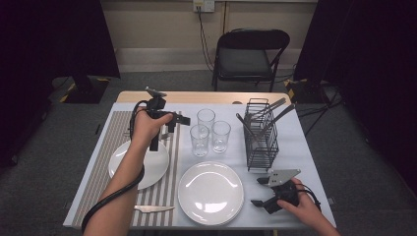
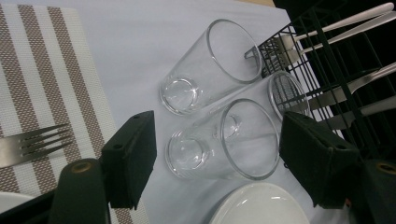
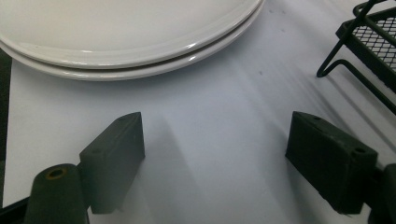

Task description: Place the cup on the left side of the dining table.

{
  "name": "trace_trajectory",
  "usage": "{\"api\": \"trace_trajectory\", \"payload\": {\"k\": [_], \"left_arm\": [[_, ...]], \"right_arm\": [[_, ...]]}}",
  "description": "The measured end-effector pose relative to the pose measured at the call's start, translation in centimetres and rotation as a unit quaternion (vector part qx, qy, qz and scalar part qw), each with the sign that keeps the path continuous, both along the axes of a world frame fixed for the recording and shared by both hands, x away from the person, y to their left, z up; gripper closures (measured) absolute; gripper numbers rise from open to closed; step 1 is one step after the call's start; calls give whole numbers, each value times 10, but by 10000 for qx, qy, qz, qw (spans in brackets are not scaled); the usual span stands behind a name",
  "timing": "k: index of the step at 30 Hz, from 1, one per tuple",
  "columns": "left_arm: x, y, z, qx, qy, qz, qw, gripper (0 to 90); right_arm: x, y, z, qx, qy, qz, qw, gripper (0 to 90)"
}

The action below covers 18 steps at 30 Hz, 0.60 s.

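Between the left gripper (image 1: 173,123) jaws in the left gripper view sits the nearest glass (image 2: 229,140), bottom centre of frame; jaws spread wide, both pads clear of it, nothing gripped. High view puts this gripper upper left of centre, held above the table just left of the glass cluster. Step in hand looks like picking that front-left glass (image 1: 199,140).

Two more glasses crowd it: one behind (image 2: 210,65) in the upper middle of frame, one to the right (image 2: 287,93) just beside the black wire rack (image 2: 336,60) of cutlery. Gaps are tight, whether they touch I can't tell. Doing it well probably means lowering straight, one pad on each side of the glass wall at mid-height, so the far pad slips into the gap without knocking a neighbour. Close gently, since glass is slick and hard. Lift vertically before moving sideways.

Further out: a fork (image 2: 32,144) on the striped placemat (image 2: 51,79) at left edge, rim of the centre plate (image 2: 259,203) at bottom. High view also shows a second plate (image 1: 147,167) lower left and a knife (image 1: 153,208) near the bottom edge.

Right gripper (image 1: 260,191), lower right of the high view, rests low by the centre plate with jaws apart over bare tablecloth (image 3: 210,140), empty. Best kept parked there.
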<state>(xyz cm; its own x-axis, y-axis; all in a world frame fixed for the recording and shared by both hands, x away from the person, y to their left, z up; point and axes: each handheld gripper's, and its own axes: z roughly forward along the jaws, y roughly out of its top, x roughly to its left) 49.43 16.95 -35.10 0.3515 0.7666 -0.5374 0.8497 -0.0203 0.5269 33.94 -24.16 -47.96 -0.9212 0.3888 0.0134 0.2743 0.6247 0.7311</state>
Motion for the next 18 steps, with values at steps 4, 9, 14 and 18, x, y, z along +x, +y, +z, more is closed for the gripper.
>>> {"api": "trace_trajectory", "payload": {"k": [4, 9, 14, 18], "left_arm": [[2, -2, -1, 12, -9, -30, 10000, 272], [4, -4, -3, -33, 53, -28, 10000, 262], [6, -5, -5, -30, 66, -57, 10000, 257], [7, -7, -7, -4, 79, -58, 10000, 250]], "right_arm": [[0, 0, 0, 1, 1, 0, 10000, 184], [0, 0, 0, 1, 0, -1, 10000, 184], [0, 0, 0, 1, 2, -1, 10000, 183], [0, 0, 0, 0, 1, 0, 10000, 184]]}}
